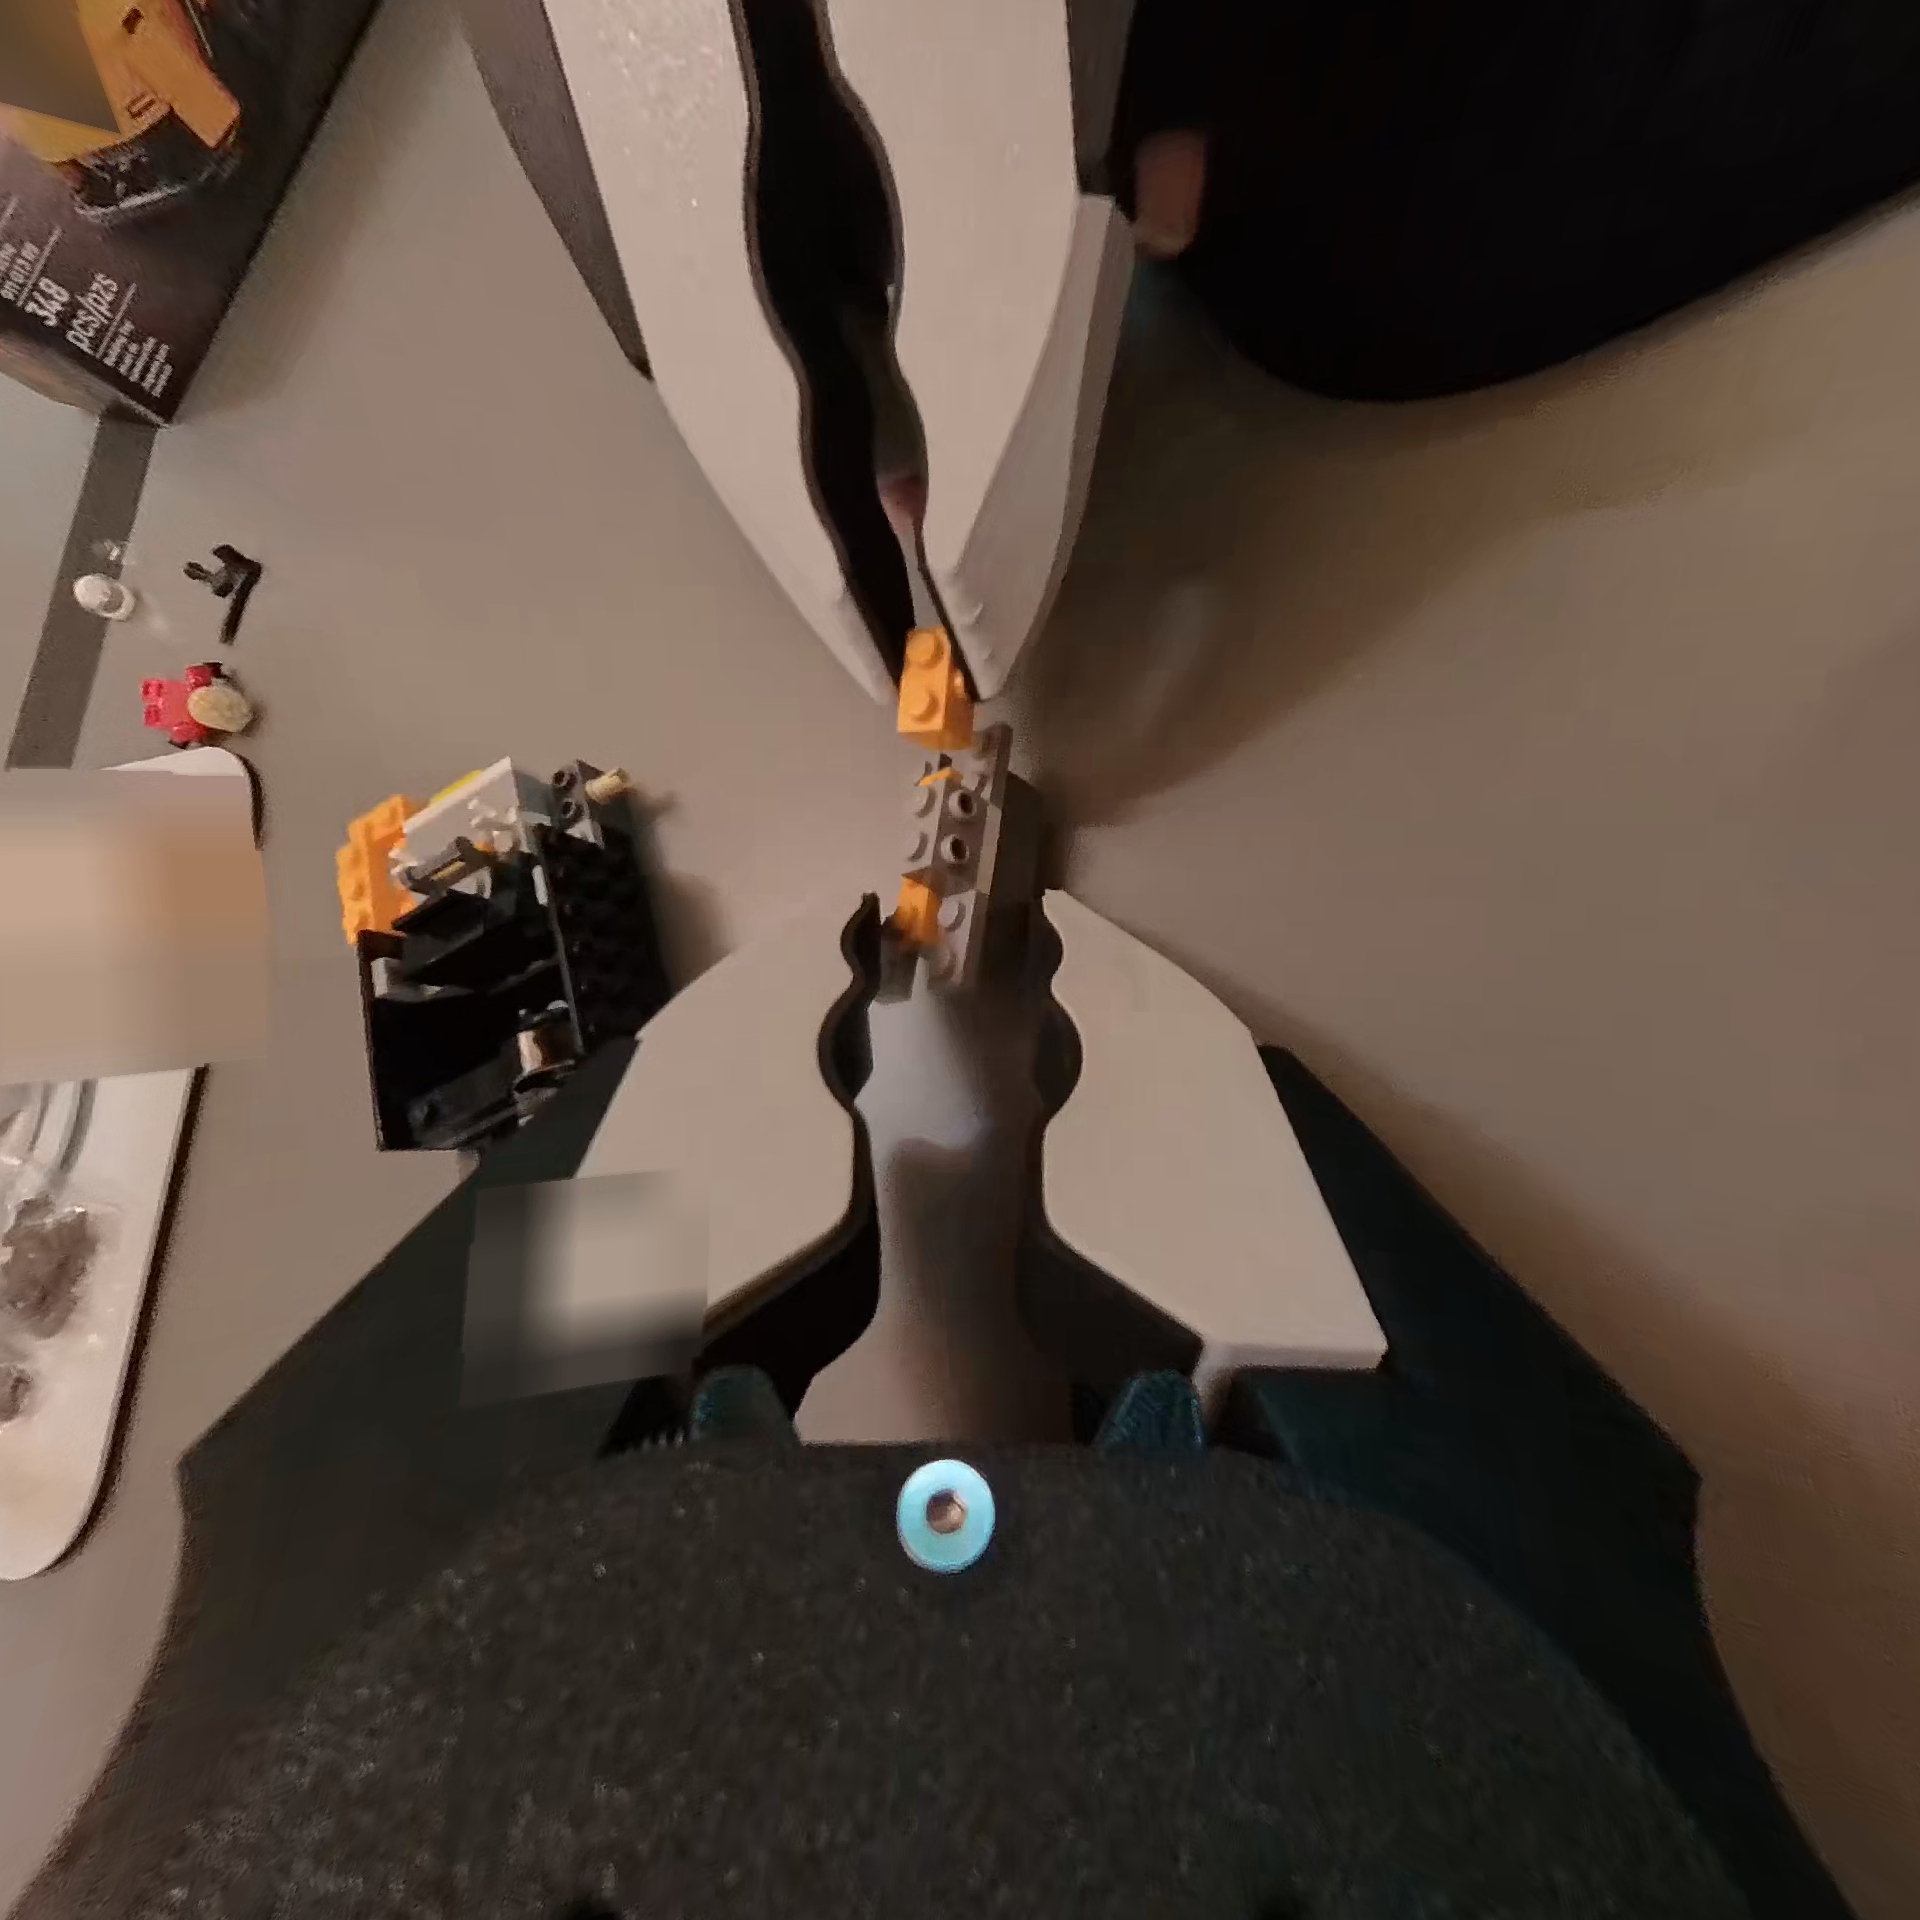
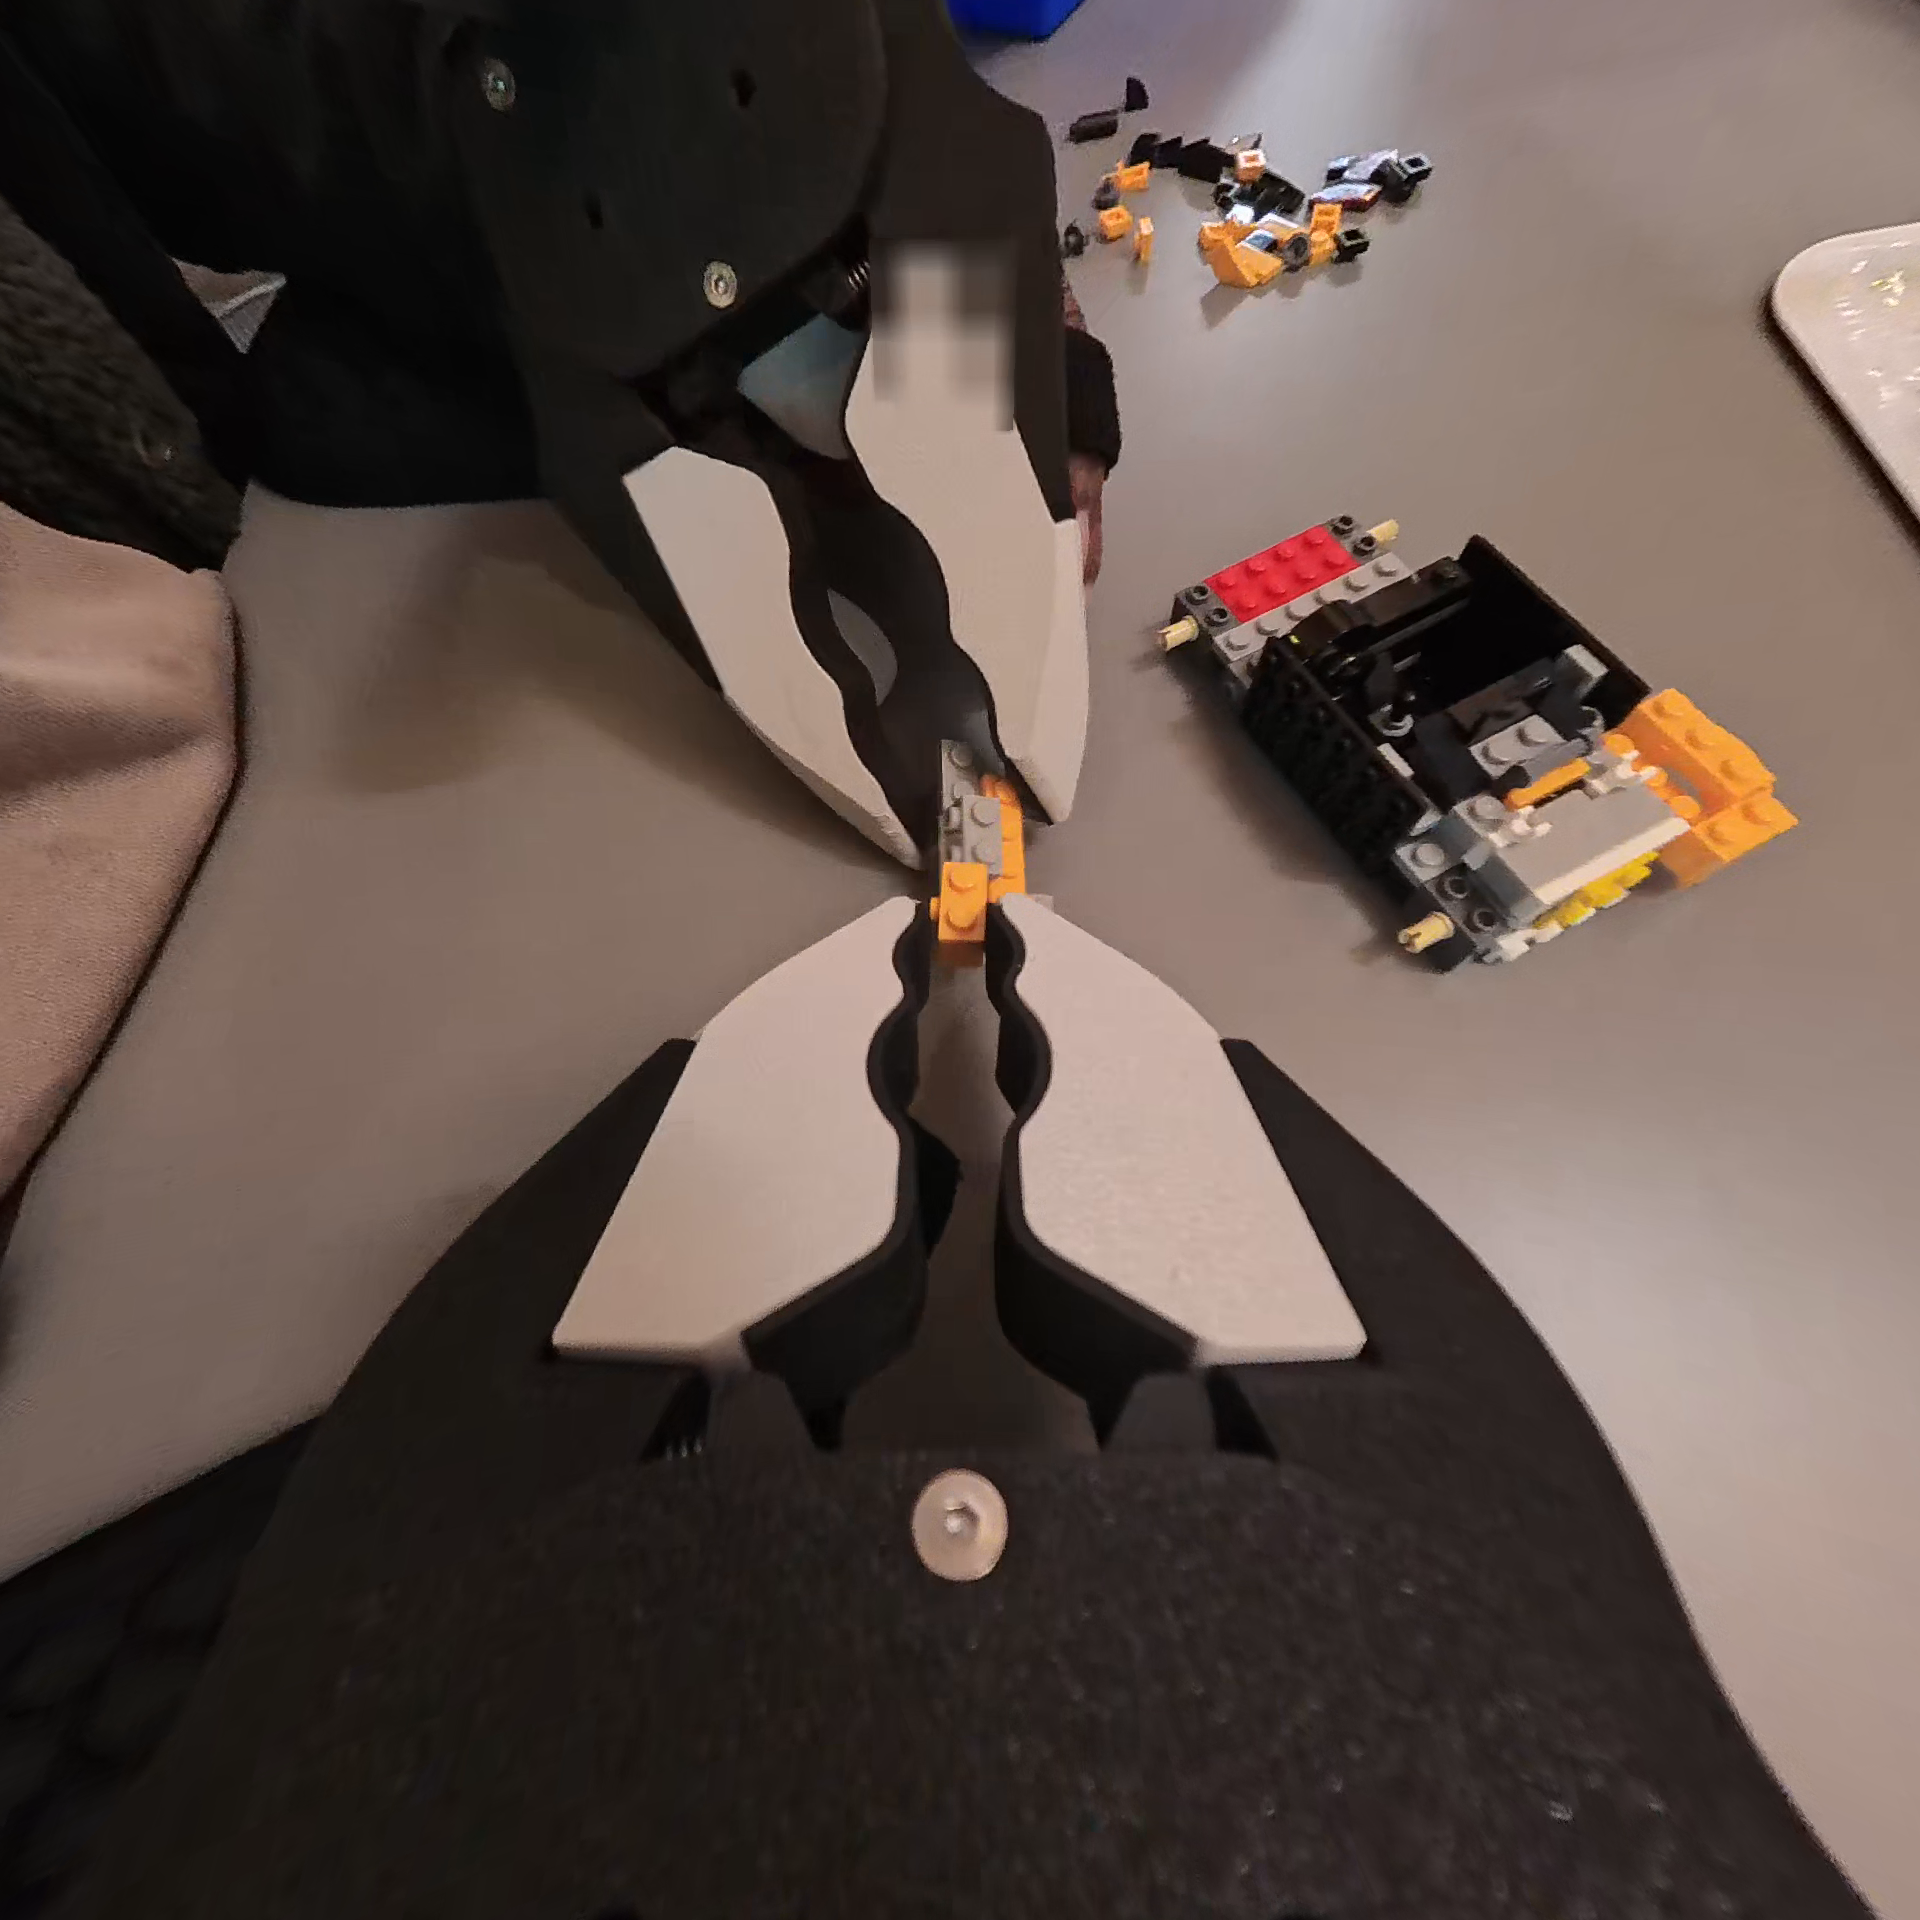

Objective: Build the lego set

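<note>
On my left side, my left gripper is closed narrowly on the near end of a small grey plate assembly, which carries an orange piece low on one side. The long axis of this grey plate assembly runs straight away from the left gripper, along its fingers, so its free end points toward my other gripper. In the right wrist view the same assembly comes toward me from the opposite side. My right gripper is pinched on a small orange brick, which sticks out of its tips with the studs facing up to the camera. The two grippers meet tip to tip above the table, and the orange brick sits just at the far end of the grey plate assembly; I cannot tell whether it already touches or is still a little apart. I judge that the coming move is a short push of the right gripper along this shared axis, with the left one only resisting. The half-built vehicle stands to the right on the table, well apart, and the loose bricks lie further behind it.
</note>
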The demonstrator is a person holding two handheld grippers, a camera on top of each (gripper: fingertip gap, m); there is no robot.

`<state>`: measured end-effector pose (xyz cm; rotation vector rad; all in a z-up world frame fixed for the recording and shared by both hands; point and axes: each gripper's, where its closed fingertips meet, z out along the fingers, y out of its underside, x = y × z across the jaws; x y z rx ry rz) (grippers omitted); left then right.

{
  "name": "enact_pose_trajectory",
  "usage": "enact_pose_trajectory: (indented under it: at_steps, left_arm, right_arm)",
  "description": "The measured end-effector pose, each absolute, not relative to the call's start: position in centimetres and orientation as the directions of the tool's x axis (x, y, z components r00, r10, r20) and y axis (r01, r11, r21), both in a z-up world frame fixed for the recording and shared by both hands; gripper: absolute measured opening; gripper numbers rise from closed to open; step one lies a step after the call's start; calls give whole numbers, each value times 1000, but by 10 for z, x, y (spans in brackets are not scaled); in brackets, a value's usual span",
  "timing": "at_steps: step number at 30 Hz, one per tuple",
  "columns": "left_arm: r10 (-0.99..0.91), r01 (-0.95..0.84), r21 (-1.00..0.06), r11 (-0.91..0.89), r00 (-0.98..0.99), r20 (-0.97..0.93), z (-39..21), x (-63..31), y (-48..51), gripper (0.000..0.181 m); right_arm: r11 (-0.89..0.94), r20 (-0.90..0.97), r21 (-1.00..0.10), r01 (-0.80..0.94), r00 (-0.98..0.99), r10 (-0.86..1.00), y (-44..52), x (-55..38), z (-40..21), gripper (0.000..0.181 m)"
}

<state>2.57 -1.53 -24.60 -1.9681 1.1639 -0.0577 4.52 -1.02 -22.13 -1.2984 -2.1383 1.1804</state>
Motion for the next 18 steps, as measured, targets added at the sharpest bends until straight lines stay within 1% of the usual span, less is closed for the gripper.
enact_pose_trajectory:
  at_steps: [3,7,11,14,16,18]
  left_arm:
    - [-762,-684,-691,-232,570,-307,-246,27,-19,31]
    - [-783,-616,-734,-285,592,-193,-247,30,-23,40]
    - [-757,-469,-801,-371,652,-31,-237,28,-18,39]
    - [-702,-360,-813,-459,707,83,-233,20,-11,33]
    - [-699,-356,-804,-476,708,100,-235,20,-11,32]
    - [-712,-386,-790,-476,697,89,-239,23,-13,32]
  right_arm:
    - [225,-117,-798,559,-510,852,-12,45,-226,9]
    - [226,-120,-795,563,-511,851,-13,44,-228,9]
    - [211,-128,-804,556,-508,852,-13,44,-225,9]
    - [178,-132,-825,536,-489,862,-10,39,-219,9]
    - [160,-151,-823,545,-481,864,-11,37,-219,9]
    - [187,-142,-798,573,-481,865,-12,38,-228,9]
